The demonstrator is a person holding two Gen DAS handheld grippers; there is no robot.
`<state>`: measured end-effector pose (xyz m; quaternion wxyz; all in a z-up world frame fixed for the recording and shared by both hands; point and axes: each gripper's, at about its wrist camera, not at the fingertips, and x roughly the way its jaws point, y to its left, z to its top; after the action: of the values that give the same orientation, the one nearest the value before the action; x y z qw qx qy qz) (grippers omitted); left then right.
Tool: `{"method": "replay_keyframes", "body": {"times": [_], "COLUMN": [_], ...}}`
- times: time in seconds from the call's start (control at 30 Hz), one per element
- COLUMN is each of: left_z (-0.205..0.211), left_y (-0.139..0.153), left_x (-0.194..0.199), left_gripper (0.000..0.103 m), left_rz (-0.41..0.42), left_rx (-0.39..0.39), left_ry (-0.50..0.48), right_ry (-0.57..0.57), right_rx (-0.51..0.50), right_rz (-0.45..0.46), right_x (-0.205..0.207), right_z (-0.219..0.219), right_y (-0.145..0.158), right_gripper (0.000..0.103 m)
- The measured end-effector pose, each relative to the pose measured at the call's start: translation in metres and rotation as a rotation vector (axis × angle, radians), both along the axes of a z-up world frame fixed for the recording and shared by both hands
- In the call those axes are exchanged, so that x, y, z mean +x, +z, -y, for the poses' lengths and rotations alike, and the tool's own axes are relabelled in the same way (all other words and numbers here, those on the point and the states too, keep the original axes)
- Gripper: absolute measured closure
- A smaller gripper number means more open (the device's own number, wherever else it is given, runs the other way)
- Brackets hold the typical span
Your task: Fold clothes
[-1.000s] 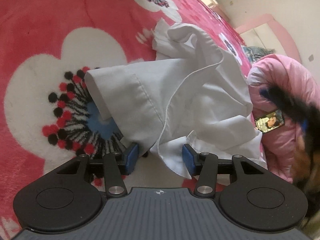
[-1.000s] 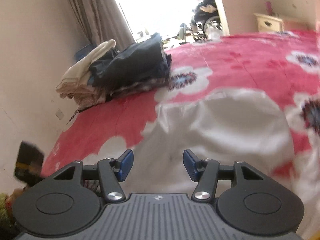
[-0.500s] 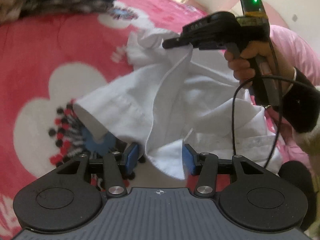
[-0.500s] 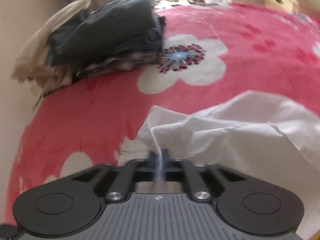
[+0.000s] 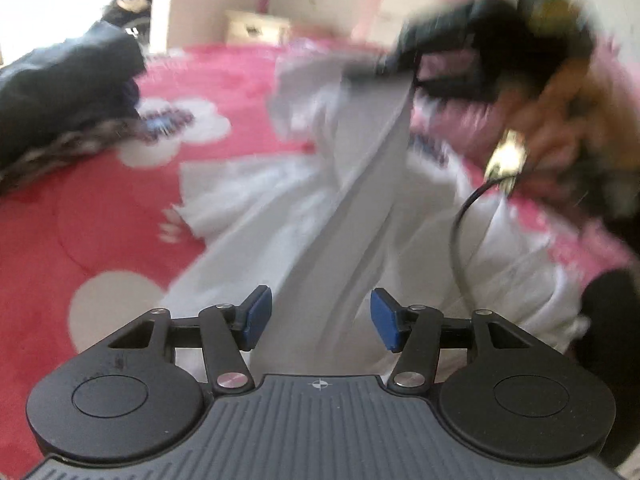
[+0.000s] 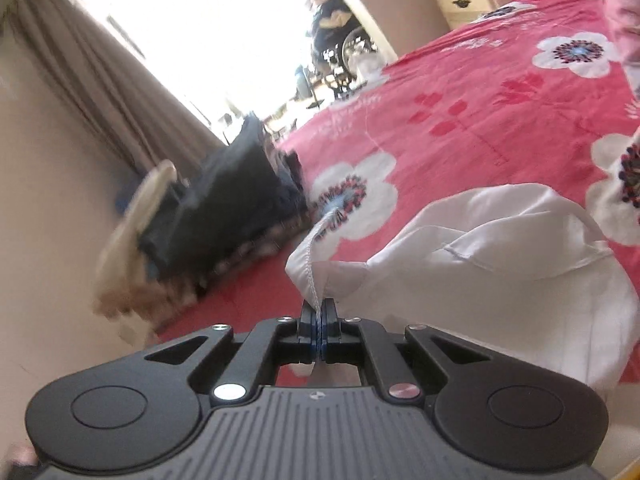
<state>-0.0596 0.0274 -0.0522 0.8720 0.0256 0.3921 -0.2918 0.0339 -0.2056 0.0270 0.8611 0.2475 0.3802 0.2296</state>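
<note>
A white garment (image 5: 304, 208) lies crumpled on the red flowered bedspread (image 5: 80, 220). In the left wrist view a band of it runs up from between my left gripper (image 5: 320, 316) to the blurred right gripper (image 5: 400, 60), held by a hand (image 5: 560, 100). The left jaws are opening; the cloth passes between the blue pads (image 5: 256, 316) without being pressed. In the right wrist view the right gripper (image 6: 319, 320) is shut on the stitched hem of the white garment (image 6: 480, 264), which hangs off to the right.
A pile of dark folded clothes (image 6: 224, 216) (image 5: 60, 92) sits on the bedspread (image 6: 480, 120) near the wall and curtain (image 6: 100, 92). A cream bedside cabinet (image 6: 468, 0) stands beyond the bed. Pink bedding (image 5: 480, 132) lies behind the garment.
The right gripper closed on the garment's hem and lifted it, drawing a band of cloth taut. The left gripper rolled and rose, and its jaws spread a little wider.
</note>
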Motion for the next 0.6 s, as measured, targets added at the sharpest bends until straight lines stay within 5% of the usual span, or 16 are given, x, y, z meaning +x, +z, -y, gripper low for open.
{"method": "replay_keyframes", "body": {"times": [0.17, 0.3, 0.4, 0.6], "left_z": [0.015, 0.013, -0.002, -0.015], "left_y": [-0.009, -0.009, -0.002, -0.014], "left_x": [-0.002, -0.003, -0.003, -0.001], "left_gripper": [0.052, 0.059, 0.050, 0.049], "left_rz": [-0.026, -0.049, -0.060, -0.178], "left_rx": [0.027, 0.012, -0.065, -0.225], "left_ry": [-0.052, 0.000, 0.056, 0.116], "right_ry": [-0.063, -0.086, -0.115, -0.164], "right_rx": [0.055, 0.090, 0.095, 0.135], "right_rz": [0.064, 0.082, 0.095, 0.103], "right_x": [-0.016, -0.026, -0.033, -0.036], "right_z": [0.021, 0.032, 0.041, 0.058], "right_y": [0.027, 0.036, 0.039, 0.042], "right_gripper": [0.100, 0.100, 0.100, 0.100]}}
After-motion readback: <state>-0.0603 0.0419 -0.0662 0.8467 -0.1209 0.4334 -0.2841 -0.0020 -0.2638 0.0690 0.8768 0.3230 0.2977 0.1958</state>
